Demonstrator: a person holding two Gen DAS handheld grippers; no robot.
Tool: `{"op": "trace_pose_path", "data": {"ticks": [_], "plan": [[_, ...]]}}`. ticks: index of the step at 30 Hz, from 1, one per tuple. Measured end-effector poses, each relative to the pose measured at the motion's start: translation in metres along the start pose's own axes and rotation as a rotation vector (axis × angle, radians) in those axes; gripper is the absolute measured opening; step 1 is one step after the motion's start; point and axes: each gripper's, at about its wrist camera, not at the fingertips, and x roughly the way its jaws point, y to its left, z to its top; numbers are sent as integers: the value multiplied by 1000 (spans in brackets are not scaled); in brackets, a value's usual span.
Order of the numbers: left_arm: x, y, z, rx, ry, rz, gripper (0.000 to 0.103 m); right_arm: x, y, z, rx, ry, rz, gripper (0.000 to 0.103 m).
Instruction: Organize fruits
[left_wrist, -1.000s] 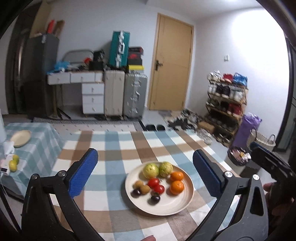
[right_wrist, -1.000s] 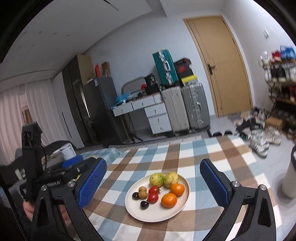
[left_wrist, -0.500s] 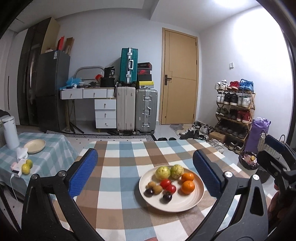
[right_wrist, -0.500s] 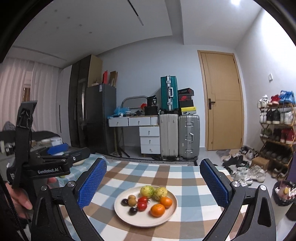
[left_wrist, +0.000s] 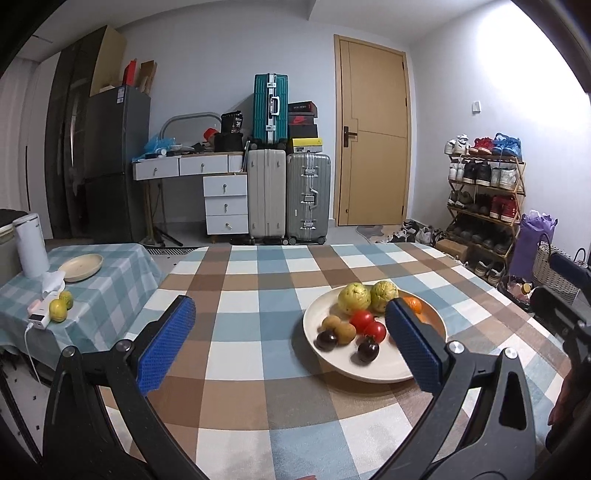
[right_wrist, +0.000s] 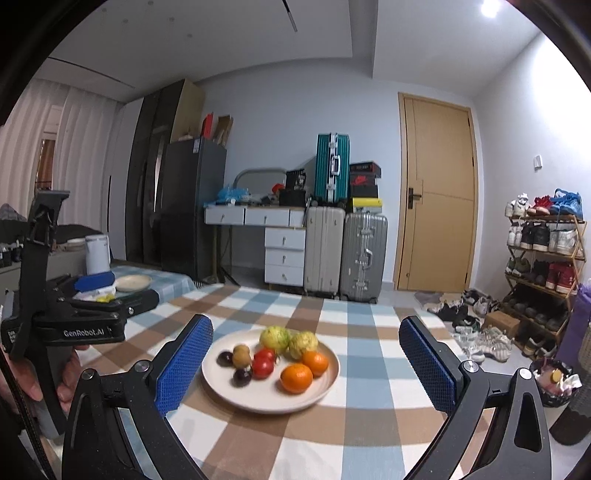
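A cream plate (left_wrist: 369, 369) (right_wrist: 273, 397) on the checked tablecloth holds two green guavas (left_wrist: 354, 297), two oranges (right_wrist: 296, 377), two red tomatoes (left_wrist: 369, 325), two brown kiwis (left_wrist: 341, 329) and two dark plums (left_wrist: 367, 351). My left gripper (left_wrist: 290, 343) is open and empty, above the cloth left of the plate; its right finger covers part of the oranges. My right gripper (right_wrist: 306, 365) is open and empty, its fingers either side of the plate, nearer than it.
A low side table (left_wrist: 110, 280) at the left carries an empty cream plate (left_wrist: 80, 266), two yellow-green fruits (left_wrist: 61, 306), a white kettle (left_wrist: 30, 245) and a charger. Suitcases, drawers, a door and a shoe rack (left_wrist: 484, 206) stand behind.
Both cameras have tilted up and shifted. The plate has moved right in the left view and sits between the fingers in the right view. Both grippers stay open.
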Motion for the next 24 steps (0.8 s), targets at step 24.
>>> {"op": "trace_pose_path", "data": {"ticks": [24], "plan": [[30,-1,-28,-18,39,-17,102,31,-14,-29,74,129,7,103]]}}
